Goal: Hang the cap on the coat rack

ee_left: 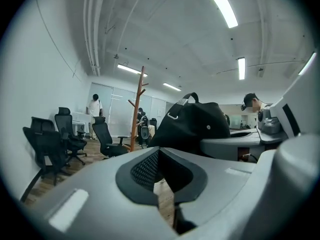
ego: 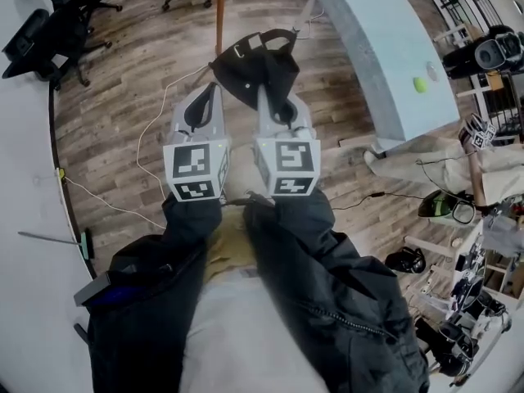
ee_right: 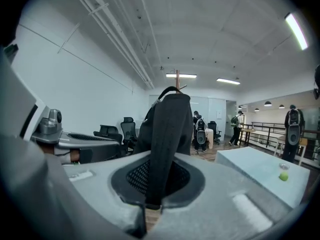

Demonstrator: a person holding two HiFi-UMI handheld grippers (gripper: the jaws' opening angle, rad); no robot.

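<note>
The black cap (ego: pixel 254 68) hangs in the air over the wood floor, with my right gripper (ego: pixel 274 97) shut on its brim. In the right gripper view the cap (ee_right: pixel 167 129) rises straight up out of the closed jaws of the right gripper (ee_right: pixel 157 184). My left gripper (ego: pixel 205 97) is level with it, just left of the cap, shut with nothing in it. From the left gripper (ee_left: pixel 160 179) the cap (ee_left: pixel 195 124) shows close on the right. The wooden coat rack (ego: pixel 219 11) stands just beyond the cap; its branched pole (ee_left: pixel 136 109) is a few steps ahead.
A pale blue-grey table (ego: pixel 385 47) with a small green ball (ego: pixel 419 84) stands to the right. Black office chairs (ego: pixel 57 23) line the left wall. A white cable (ego: pixel 147 162) trails over the floor. Shelves with gear (ego: pixel 475 244) fill the right edge. People stand far off.
</note>
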